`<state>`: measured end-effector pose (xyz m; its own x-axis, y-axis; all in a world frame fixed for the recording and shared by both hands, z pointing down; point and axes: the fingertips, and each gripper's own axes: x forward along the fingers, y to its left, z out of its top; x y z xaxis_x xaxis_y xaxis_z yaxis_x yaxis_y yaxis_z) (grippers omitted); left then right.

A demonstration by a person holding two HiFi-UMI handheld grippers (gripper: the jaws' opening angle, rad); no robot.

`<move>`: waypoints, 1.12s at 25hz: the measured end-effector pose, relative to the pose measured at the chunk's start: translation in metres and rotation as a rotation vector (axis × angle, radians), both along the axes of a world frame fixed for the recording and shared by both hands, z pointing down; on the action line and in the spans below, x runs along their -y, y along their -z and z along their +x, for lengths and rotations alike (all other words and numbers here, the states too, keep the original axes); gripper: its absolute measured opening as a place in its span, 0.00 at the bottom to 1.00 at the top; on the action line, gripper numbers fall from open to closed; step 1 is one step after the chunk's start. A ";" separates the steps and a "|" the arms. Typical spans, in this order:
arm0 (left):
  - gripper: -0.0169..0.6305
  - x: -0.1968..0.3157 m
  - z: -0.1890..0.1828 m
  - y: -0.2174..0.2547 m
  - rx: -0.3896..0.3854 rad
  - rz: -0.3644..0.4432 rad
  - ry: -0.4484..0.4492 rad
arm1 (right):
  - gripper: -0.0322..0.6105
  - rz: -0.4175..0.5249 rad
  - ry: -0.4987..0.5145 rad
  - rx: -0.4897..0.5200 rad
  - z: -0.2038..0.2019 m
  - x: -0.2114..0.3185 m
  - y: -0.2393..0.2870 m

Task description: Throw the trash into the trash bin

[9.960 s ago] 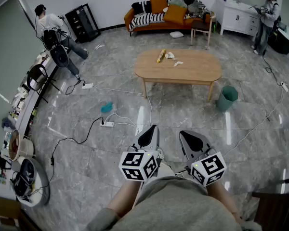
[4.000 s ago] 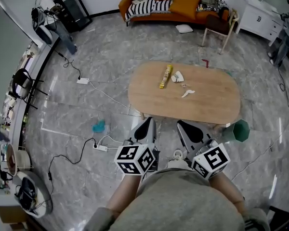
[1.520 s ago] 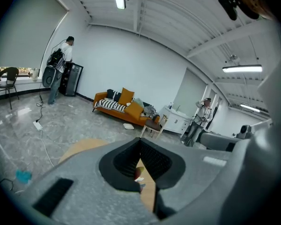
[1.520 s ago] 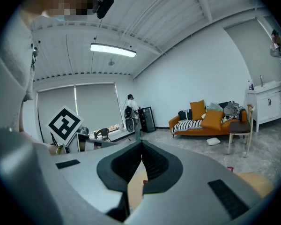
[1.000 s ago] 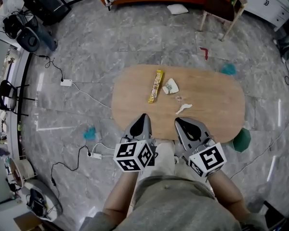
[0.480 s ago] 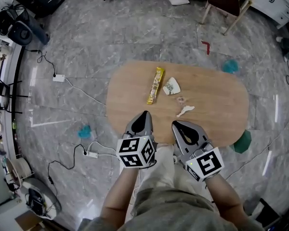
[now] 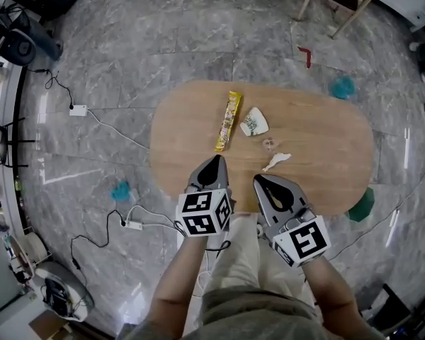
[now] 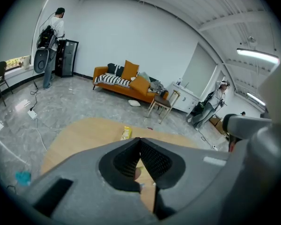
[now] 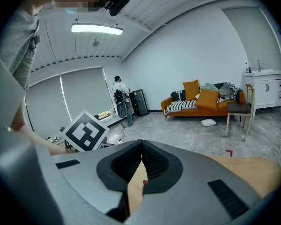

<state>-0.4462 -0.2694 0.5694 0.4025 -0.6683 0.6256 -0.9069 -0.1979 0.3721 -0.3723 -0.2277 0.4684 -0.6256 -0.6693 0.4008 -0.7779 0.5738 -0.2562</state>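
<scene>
The left gripper [image 7: 212, 163] and right gripper [image 7: 261, 183] are hovering over the table's [image 7: 326, 140] near edge, both clenched on nothing. Trash is lying mid-table: wrapper [image 7: 227, 121], paper [image 7: 253, 122], scrap [image 7: 276, 162]. The bin [image 7: 361, 205] is standing by the table's right corner. One gripper is probably needing to open before lowering onto the scrap.

yellow wrapper [image 7: 227, 121], tan table [image 7: 326, 144], green bin [image 7: 361, 205]

Bright, even indoor light, ceiling strip lamp [image 9: 96, 29] glowed overhead, pale glare streaks lay across the glossy floor [image 7: 99, 83], heavy fisheye bending, black vignetted corners, near foreground was soft.
</scene>
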 end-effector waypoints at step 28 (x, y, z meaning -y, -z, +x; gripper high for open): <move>0.31 0.036 0.007 -0.147 0.060 -0.154 -0.057 | 0.06 -0.098 -0.053 0.029 0.008 0.034 -0.088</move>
